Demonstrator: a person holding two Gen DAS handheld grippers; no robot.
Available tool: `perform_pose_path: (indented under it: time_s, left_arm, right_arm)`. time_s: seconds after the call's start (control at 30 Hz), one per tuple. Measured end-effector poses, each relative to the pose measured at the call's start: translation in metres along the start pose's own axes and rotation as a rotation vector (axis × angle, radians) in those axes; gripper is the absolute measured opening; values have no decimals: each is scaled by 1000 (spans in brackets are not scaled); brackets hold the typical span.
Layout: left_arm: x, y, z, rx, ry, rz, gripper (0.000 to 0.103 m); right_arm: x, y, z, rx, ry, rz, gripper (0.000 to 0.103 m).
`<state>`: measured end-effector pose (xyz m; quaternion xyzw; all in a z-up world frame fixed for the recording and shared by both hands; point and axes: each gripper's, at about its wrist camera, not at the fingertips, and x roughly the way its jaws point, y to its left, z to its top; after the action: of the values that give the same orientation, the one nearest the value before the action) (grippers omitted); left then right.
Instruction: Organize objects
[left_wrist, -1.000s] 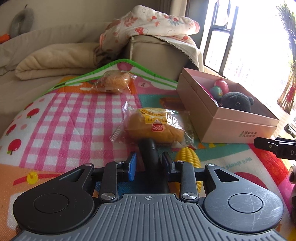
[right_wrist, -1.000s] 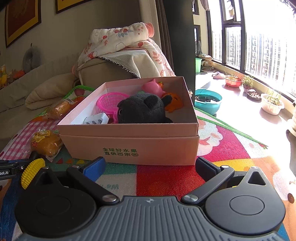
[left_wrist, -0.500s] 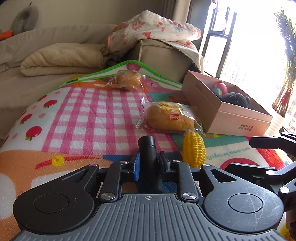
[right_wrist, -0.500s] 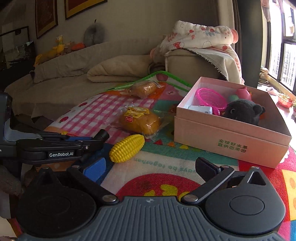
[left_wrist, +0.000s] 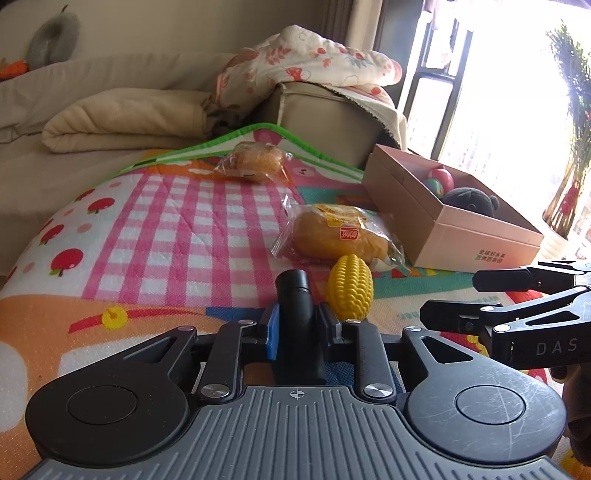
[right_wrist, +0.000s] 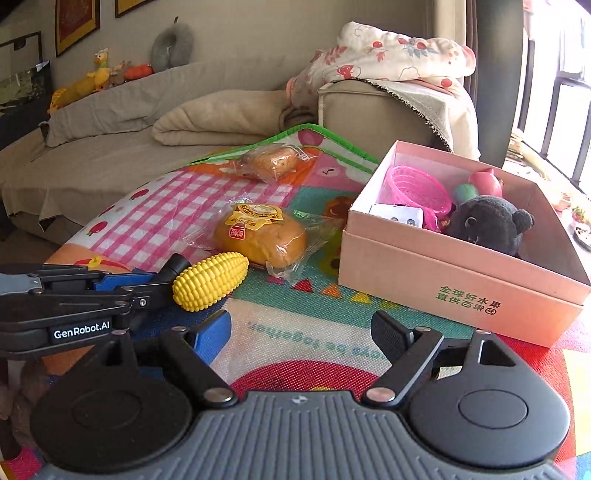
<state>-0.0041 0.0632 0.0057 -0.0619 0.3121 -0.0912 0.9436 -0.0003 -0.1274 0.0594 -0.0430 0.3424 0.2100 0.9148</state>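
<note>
My left gripper (left_wrist: 295, 325) pinches a black tube (left_wrist: 297, 314) beside the toy corn (right_wrist: 210, 280) mid-mat, bound for the pink box (right_wrist: 458, 280); my right gripper (right_wrist: 301, 328) hangs spread, ready.

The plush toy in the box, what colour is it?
Dark grey, nearly black. The plush toy shows best in the right wrist view, at the right end of the pink box.

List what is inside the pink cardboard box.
Inside the pink box: a black plush toy, a pink plastic basket, a white item, a pink toy and a green ball. The front wall and plush cover the floor.
</note>
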Motion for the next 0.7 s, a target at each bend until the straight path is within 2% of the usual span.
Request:
perform_pose_path:
  time_s: [0.17, 0.27, 0.3, 0.37, 0.43, 0.5, 0.6, 0.7]
  left_arm:
    - [0, 0, 0, 2, 0, 1, 27]
    - [0, 1, 0, 4, 0, 2, 27]
    - [0, 1, 0, 4, 0, 2, 27]
    - [0, 1, 0, 2, 0, 1, 27]
    - [0, 1, 0, -1, 0, -1, 27]
    - [0, 2, 0, -6, -1, -5, 27]
    - [-1, 3, -1, -12, -1, -10, 27]
    - [-1, 3, -1, -13, -1, -10, 27]
  right_arm:
    - [14, 6, 22, 90, 43, 136, 85]
    - [31, 14, 37, 128, 65, 183, 85]
    - [37, 16, 40, 130, 76, 184, 84]
    - [49, 22, 44, 131, 108, 186, 77]
    - [57, 24, 44, 134, 151, 179, 47]
    - [54, 21, 41, 144, 155, 174, 44]
    - [38, 13, 32, 119, 137, 105, 44]
    - [21, -2, 19, 99, 142, 76, 44]
